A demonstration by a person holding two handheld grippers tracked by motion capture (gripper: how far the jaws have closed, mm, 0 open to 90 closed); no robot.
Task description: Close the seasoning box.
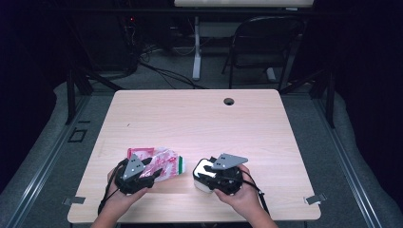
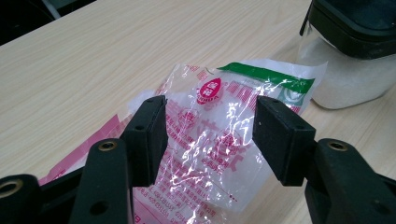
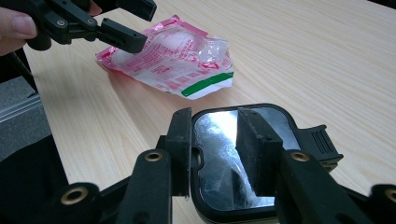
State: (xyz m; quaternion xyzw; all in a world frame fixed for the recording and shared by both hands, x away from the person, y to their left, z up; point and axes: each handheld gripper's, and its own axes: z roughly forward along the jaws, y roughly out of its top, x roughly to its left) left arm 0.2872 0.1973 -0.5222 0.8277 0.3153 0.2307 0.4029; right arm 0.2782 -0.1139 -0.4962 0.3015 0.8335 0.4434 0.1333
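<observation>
A crinkled clear plastic bag (image 1: 167, 159) printed in pink with a green strip lies at the table's near left. My left gripper (image 1: 154, 172) reaches onto it from the left. In the left gripper view the bag (image 2: 219, 121) bunches up between the two pads, and the left gripper (image 2: 210, 107) is shut on it. To its right stands a clear container (image 1: 202, 184) of white grains with a black rim. My right gripper (image 3: 215, 116) hovers open over that container (image 3: 243, 106), one jaw beside the outer rim and one above the mouth. The right gripper view also shows the bag (image 3: 173, 56) and the left gripper (image 3: 140, 25).
The light wooden table (image 1: 199, 118) has a round cable hole (image 1: 229, 101) near its far edge. A folding chair (image 1: 266, 42) and a desk leg stand on the floor beyond. The container (image 2: 350, 70) sits just past the bag's green end.
</observation>
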